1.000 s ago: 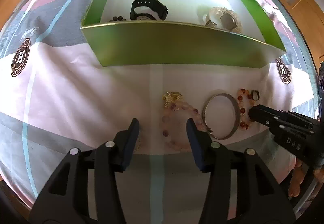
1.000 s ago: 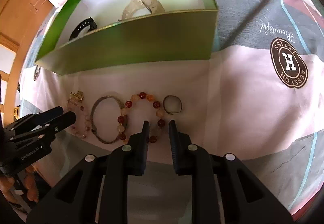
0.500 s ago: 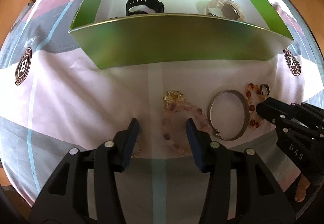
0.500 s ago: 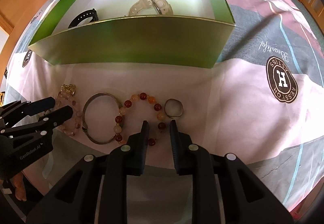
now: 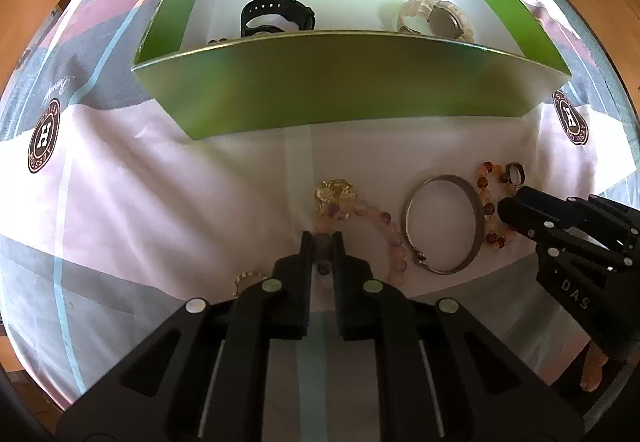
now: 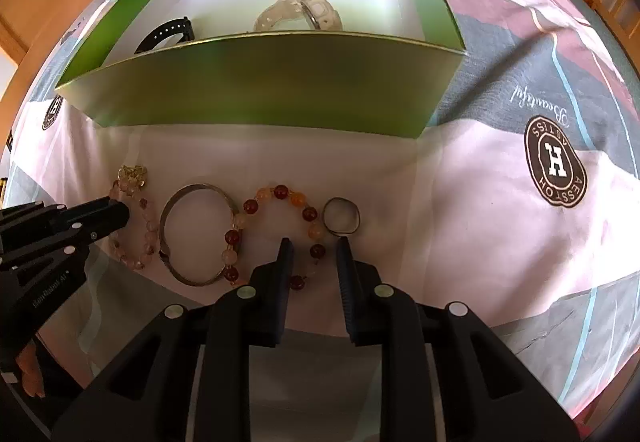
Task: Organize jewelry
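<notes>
Two hand-held grippers work below the green box (image 5: pixel 344 82): the left hand-held gripper (image 5: pixel 322 250) has just closed, clamping the pink bead bracelet (image 5: pixel 384 230); the right hand-held gripper (image 6: pixel 314 256) straddles the amber bracelet (image 6: pixel 276 194), unclamped. Next, likely lift clear over the box wall.

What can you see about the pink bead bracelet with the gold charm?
The pink bead bracelet is a loop of pale pink and purplish round beads that look like stone, with a gold charm on top. It lies flat on the cloth beside the silver bangle. The left gripper has just closed on its beads.
</notes>
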Available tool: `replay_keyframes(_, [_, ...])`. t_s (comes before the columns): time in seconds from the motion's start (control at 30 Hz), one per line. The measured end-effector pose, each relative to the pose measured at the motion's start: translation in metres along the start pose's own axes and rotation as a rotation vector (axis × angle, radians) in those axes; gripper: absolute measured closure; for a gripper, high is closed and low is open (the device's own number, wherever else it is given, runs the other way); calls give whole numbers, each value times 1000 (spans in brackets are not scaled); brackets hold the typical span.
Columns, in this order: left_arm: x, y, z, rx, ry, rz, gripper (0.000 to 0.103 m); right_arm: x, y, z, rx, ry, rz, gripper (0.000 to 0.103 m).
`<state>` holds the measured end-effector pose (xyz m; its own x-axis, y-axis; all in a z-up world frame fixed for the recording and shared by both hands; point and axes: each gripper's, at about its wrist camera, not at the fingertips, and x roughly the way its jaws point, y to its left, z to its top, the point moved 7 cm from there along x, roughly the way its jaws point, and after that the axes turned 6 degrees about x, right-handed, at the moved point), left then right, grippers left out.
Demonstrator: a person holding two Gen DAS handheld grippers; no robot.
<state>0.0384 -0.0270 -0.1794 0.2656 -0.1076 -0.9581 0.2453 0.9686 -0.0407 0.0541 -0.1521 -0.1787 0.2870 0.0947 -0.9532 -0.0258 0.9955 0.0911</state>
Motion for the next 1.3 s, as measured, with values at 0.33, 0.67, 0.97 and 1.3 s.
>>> replay_keyframes(0.33, [-36, 19, 14, -26, -121, -33, 95, -35, 3, 11, 16, -134, 84, 96])
replay_keyframes(0.67, [-79, 27, 28, -65, -277, -76, 95, -103, 6, 30, 30, -416, 212, 96])
replay_keyframes(0.97, [-121, 27, 48, -69, -451, -21, 95, -116, 7, 46, 43, -463, 242, 96])
replay_keyframes(1.3, [-115, 17, 58, -106, -441, -63, 95, -120, 17, 55, 68, -469, 294, 96])
